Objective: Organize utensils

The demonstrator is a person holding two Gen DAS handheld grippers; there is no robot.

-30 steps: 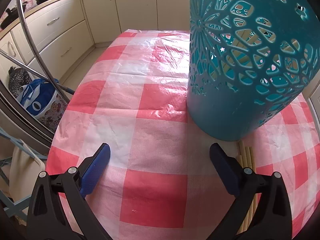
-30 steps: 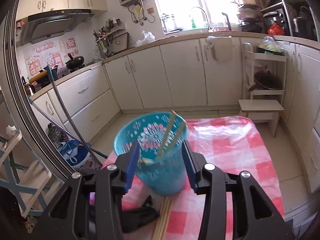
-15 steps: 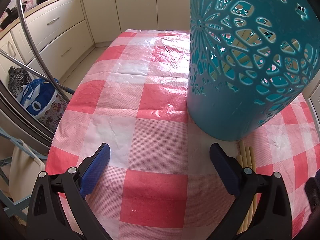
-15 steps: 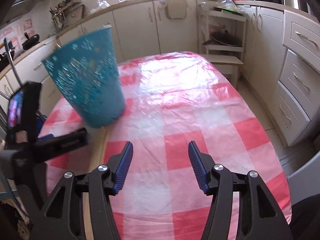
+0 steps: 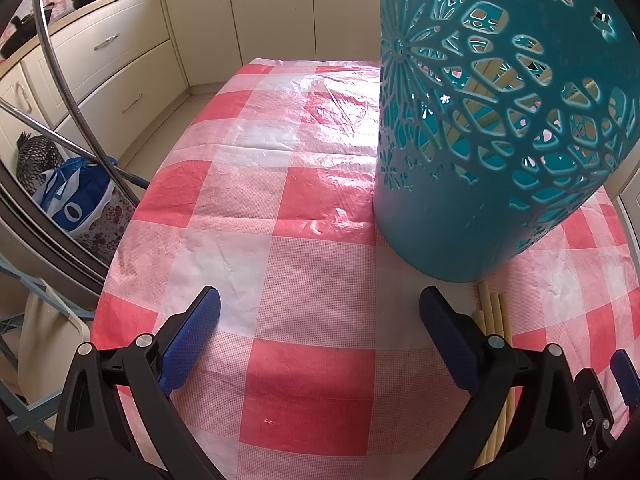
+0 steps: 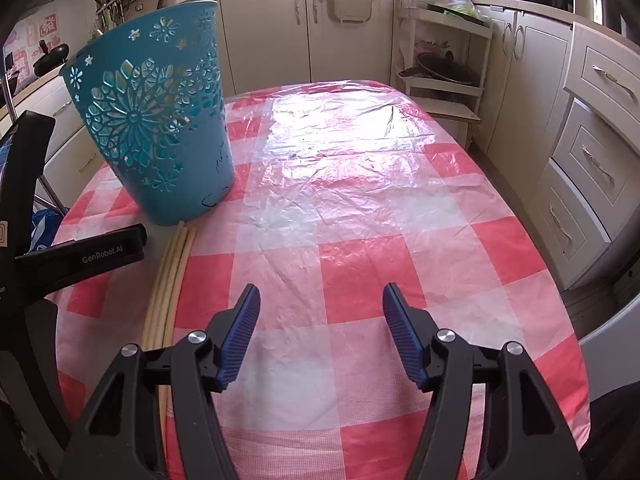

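Observation:
A teal openwork basket stands on the red-checked tablecloth, with pale chopsticks showing through its holes. Several more chopsticks lie on the cloth in front of its base. My left gripper hovers open over the cloth, left of the loose chopsticks and near the basket's foot. My right gripper is low over the cloth to the right of those chopsticks, its jaws opening with nothing between them. The left gripper's black body shows at the left edge of the right wrist view.
Cream kitchen cabinets line the room behind and to the right of the table. A white shelf unit with a pan stands at the far end. A blue bag and metal tubes sit off the table's left side.
The right gripper has dropped from above the basket down to the cloth, tilting downward, and its jaws have widened. Its tip now shows at the left wrist view's lower right. The left gripper stayed still.

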